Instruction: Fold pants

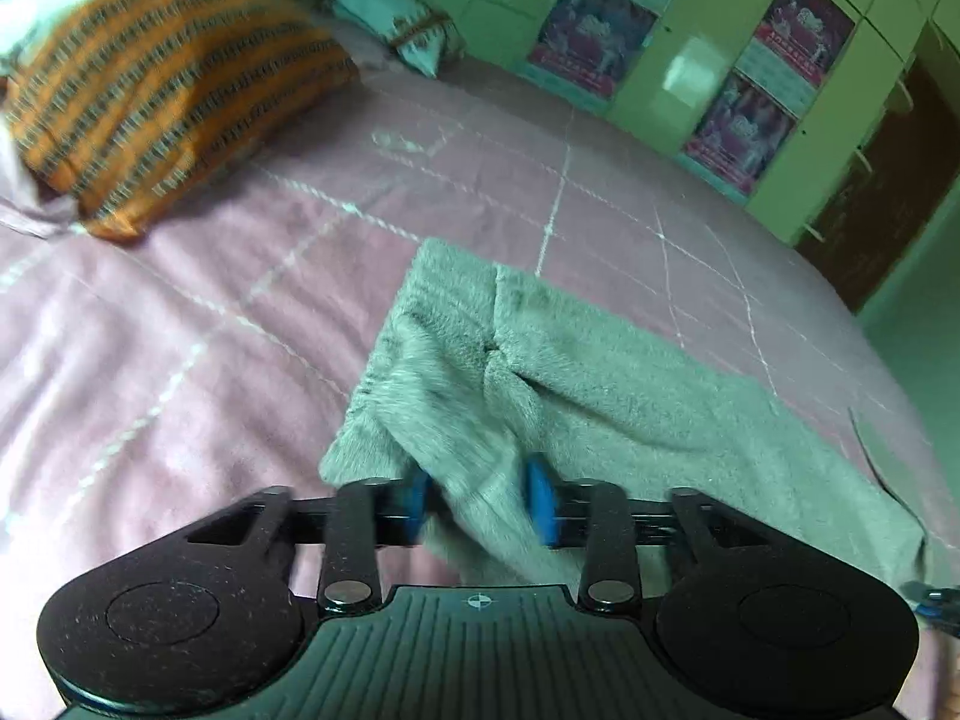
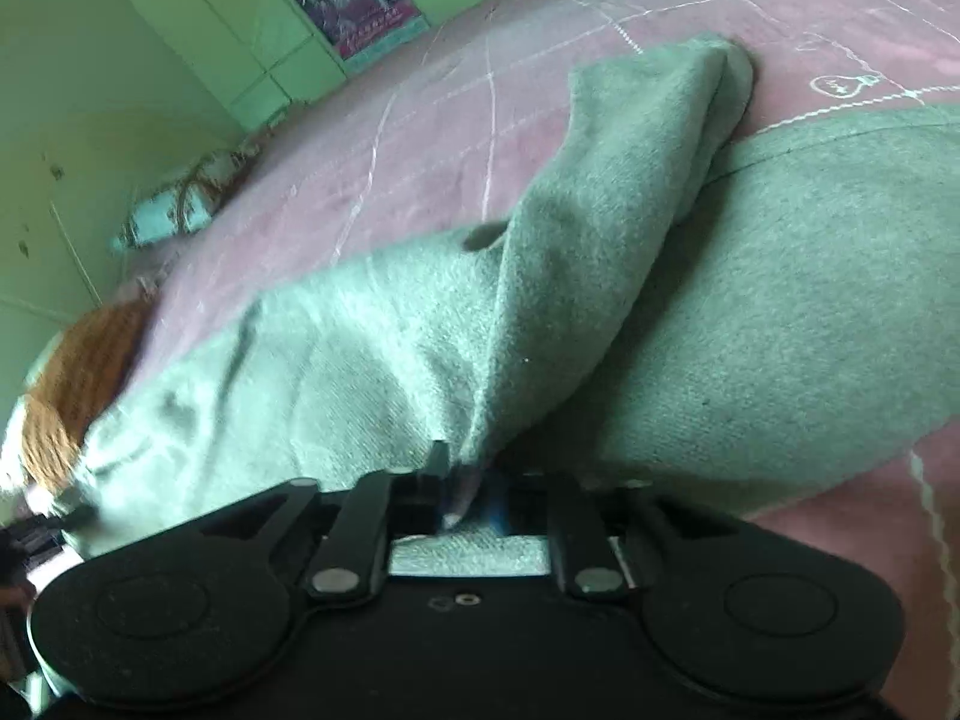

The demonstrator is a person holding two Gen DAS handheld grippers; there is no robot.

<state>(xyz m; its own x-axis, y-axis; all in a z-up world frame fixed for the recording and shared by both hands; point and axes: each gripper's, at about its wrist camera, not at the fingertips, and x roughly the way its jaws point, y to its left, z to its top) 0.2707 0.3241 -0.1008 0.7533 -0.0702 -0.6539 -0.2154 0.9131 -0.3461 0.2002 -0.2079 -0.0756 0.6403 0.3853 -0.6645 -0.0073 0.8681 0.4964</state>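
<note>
Your left tool (image 1: 480, 498) angles downward, blue pads apart around the fuzzy grey-green pants (image 1: 600, 384); your right tool (image 2: 471, 495), slightly parted, pinches a fold above the pink quilted bed (image 1: 180, 330).

Orange striped pillow (image 1: 162, 90) blurred, upper left. Grey fleece pants (image 2: 780, 312) cut off at right edge. Right gripper's pads hidden behind cloth fold, bottom centre.

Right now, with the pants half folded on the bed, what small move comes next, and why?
Probably draw the left claw back off the pants. Its blue pads stand apart with a fold of cloth loose between them, so it no longer grips, while the right claw looks pinched on a raised fold.
</note>
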